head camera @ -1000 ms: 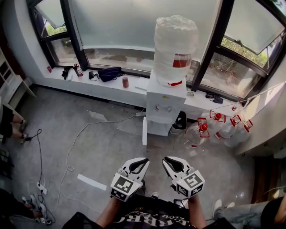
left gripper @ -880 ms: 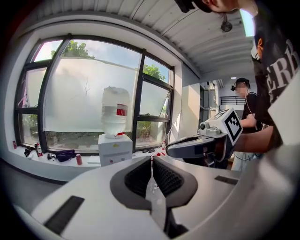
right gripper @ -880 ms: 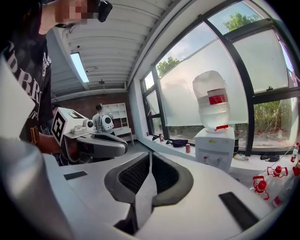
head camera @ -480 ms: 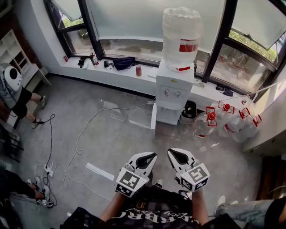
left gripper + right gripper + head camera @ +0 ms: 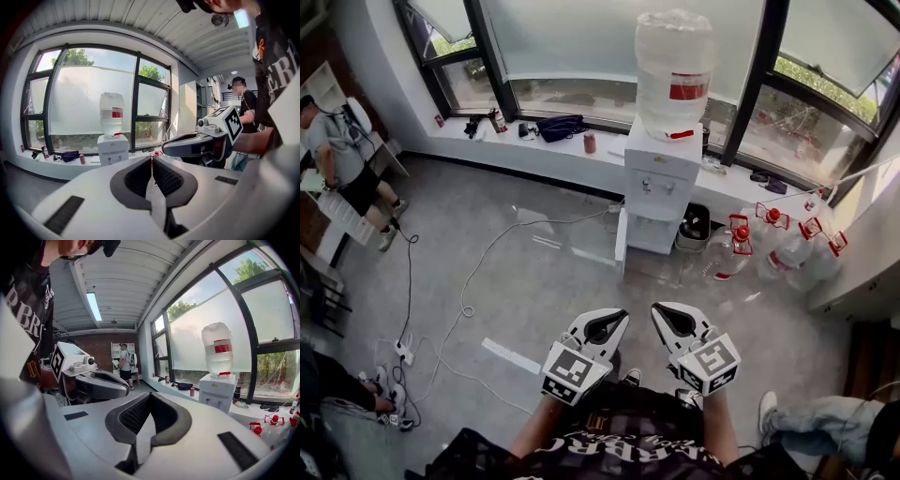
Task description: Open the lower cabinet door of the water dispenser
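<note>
White plastic is making up the water dispenser [image 5: 661,183], which is standing upright against the window ledge [image 5: 534,153] at the far side of the room. Its long axis is running vertically, with a clear bottle [image 5: 673,66] sitting on top and its taps [image 5: 654,185] facing out into the room toward the camera. At its foot, the lower cabinet door [image 5: 621,248] is showing as a narrow white panel jutting out from the left side of the base toward the camera. It is apparently standing swung open, with the compartment [image 5: 654,239] beside it lying exposed. A black bin [image 5: 696,228] is sitting just beside the dispenser's right flank, and red-capped jugs [image 5: 778,244] are crowding the floor farther right, so that side is looking tight. Grey floor [image 5: 553,300] is stretching wide between the dispenser and the grippers, with a white cable [image 5: 469,291] curling across it off to the left. Both grippers are hovering low, side by side, well apart from the dispenser and pointing toward it. The left gripper [image 5: 617,319] is holding its jaws pressed together on nothing, and the right gripper [image 5: 662,311] is likewise sitting closed with nothing between its pads.
</note>
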Demonstrator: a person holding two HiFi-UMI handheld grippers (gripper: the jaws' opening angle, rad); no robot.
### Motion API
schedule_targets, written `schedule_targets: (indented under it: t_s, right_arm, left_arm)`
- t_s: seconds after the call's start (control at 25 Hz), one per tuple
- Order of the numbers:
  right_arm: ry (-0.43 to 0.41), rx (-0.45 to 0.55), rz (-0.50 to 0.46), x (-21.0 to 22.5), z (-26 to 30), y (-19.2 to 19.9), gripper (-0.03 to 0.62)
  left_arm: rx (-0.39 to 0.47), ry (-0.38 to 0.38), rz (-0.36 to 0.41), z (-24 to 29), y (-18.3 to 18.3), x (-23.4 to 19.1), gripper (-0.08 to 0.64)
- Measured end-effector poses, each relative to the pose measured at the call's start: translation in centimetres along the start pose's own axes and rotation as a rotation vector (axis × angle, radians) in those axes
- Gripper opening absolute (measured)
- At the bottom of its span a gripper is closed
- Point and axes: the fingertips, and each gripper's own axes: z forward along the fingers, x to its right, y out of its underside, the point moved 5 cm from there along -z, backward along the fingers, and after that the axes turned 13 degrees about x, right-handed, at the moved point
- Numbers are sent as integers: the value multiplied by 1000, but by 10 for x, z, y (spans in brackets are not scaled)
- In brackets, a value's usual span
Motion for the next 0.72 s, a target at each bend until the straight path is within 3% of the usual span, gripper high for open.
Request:
schedule_targets:
  t_s: [0.72]
  right_arm:
    - [-30, -5, -18, -12, -1, 0, 12]
  left_arm:
    - [14, -10, 22, -10, -1, 6, 20]
